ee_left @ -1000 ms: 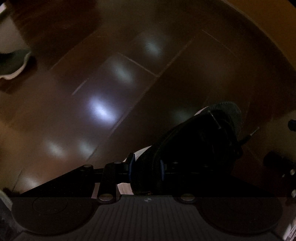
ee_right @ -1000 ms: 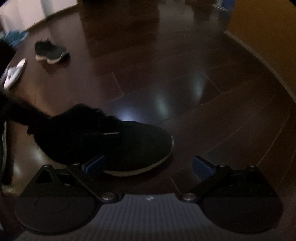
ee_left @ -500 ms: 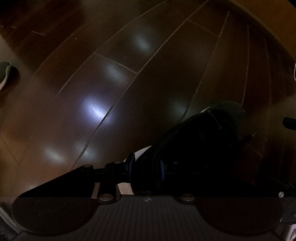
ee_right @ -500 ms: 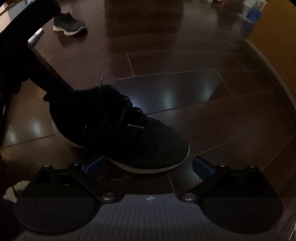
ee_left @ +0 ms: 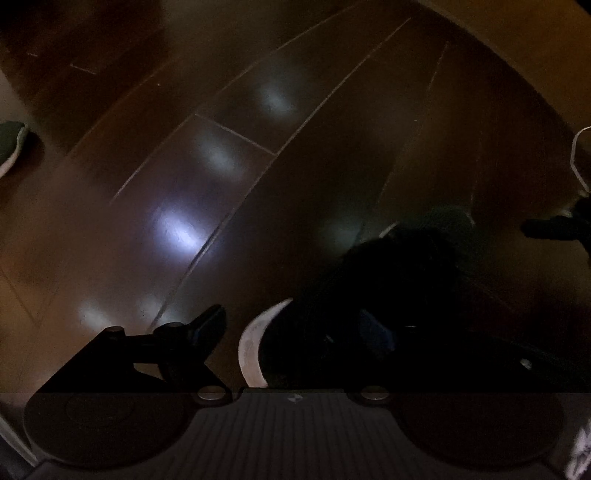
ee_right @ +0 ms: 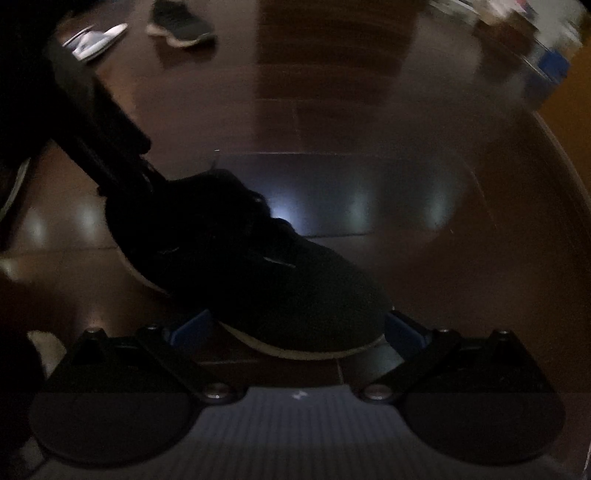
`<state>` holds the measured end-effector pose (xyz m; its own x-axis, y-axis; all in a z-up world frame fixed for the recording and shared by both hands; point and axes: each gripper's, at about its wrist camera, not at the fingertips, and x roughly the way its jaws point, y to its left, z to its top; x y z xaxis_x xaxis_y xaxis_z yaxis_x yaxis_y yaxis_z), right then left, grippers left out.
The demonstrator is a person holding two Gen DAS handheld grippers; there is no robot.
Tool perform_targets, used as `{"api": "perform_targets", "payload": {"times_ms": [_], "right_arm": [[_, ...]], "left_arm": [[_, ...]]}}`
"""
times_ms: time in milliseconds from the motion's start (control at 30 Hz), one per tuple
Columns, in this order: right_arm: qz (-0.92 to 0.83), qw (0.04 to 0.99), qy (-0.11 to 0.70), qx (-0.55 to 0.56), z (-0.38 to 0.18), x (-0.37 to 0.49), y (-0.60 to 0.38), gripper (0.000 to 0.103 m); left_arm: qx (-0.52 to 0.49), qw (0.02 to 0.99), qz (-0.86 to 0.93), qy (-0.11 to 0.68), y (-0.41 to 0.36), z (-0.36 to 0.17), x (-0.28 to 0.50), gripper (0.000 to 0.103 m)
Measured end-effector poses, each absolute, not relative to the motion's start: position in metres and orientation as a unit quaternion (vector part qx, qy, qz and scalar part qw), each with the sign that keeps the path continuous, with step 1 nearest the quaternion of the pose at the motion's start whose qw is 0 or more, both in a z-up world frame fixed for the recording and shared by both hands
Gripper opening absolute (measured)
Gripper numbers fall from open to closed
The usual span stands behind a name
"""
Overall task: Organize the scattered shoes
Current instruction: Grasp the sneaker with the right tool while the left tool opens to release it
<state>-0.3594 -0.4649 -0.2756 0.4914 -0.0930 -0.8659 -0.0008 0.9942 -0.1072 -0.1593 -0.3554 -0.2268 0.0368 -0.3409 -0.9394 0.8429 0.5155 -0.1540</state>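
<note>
The left tongs (ee_left: 295, 328) stand apart over the dark wood floor (ee_left: 229, 155), the heel of a black shoe (ee_left: 399, 280) lying between the fingers and no grip visible. Far off to their left lies the toe of another shoe (ee_left: 11, 144). In the right wrist view the right tongs (ee_right: 295, 328) are spread wide, their blue pads just beside the black shoe's toe on either side; contact cannot be told. Far ahead to the left lie a white slipper (ee_right: 96, 40) and a dark sneaker (ee_right: 181, 24).
</note>
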Motion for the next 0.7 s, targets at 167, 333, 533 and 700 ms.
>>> {"api": "perform_targets", "payload": {"times_ms": [167,333,533,700], "right_arm": [[0.033,0.858,0.498,-0.119,-0.273,-0.352,-0.456,0.103],[0.097,0.846,0.491,-0.183,-0.276,-0.339,-0.448,0.103],[0.153,0.827,0.491,-0.228,-0.284,-0.319,-0.435,0.103],[0.189,0.806,0.497,-0.26,-0.293,-0.312,-0.425,0.103]], "left_arm": [[0.214,0.683,-0.441,0.542,-0.33,-0.213,-0.156,0.091],[0.192,0.694,-0.427,0.547,-0.289,-0.203,-0.15,0.093],[0.158,0.724,-0.379,0.554,-0.245,-0.192,-0.133,0.093],[0.128,0.744,-0.341,0.56,-0.227,-0.184,-0.125,0.093]]}}
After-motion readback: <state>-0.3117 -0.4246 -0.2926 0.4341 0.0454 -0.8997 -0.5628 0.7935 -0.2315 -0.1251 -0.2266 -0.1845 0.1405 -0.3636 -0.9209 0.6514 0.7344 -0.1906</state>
